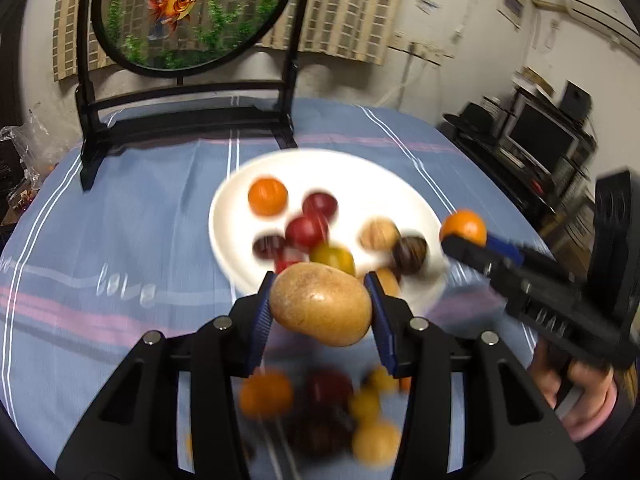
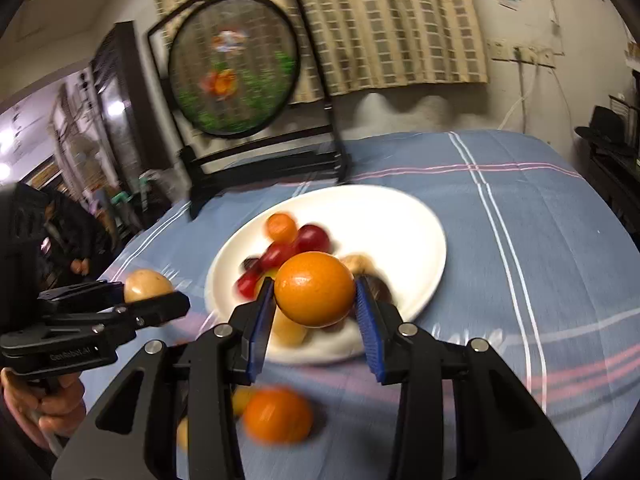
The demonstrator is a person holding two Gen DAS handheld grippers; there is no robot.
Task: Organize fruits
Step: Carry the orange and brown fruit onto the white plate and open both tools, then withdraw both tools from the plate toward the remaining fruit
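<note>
My left gripper (image 1: 320, 304) is shut on a tan oval fruit (image 1: 320, 303), held in the air just short of the white plate (image 1: 360, 176). To its right my right gripper (image 1: 464, 240) carries an orange (image 1: 464, 227). In the right wrist view the right gripper (image 2: 315, 296) is shut on that orange (image 2: 315, 289) over the plate's near edge (image 2: 400, 216). The left gripper (image 2: 160, 300) with its tan fruit (image 2: 146, 284) shows at the left. The plate holds several small fruits: an orange one (image 1: 267, 196), red ones (image 1: 306, 231) and dark ones (image 1: 409, 254). Several blurred fruits (image 1: 266, 394) lie on the cloth below my grippers.
The table wears a blue striped cloth (image 1: 120, 240). A black stand with a round goldfish panel (image 1: 188, 12) rises at the table's back edge behind the plate. Dark shelves with a screen (image 1: 540, 140) stand off to the right. A hand (image 2: 48, 408) grips the left tool.
</note>
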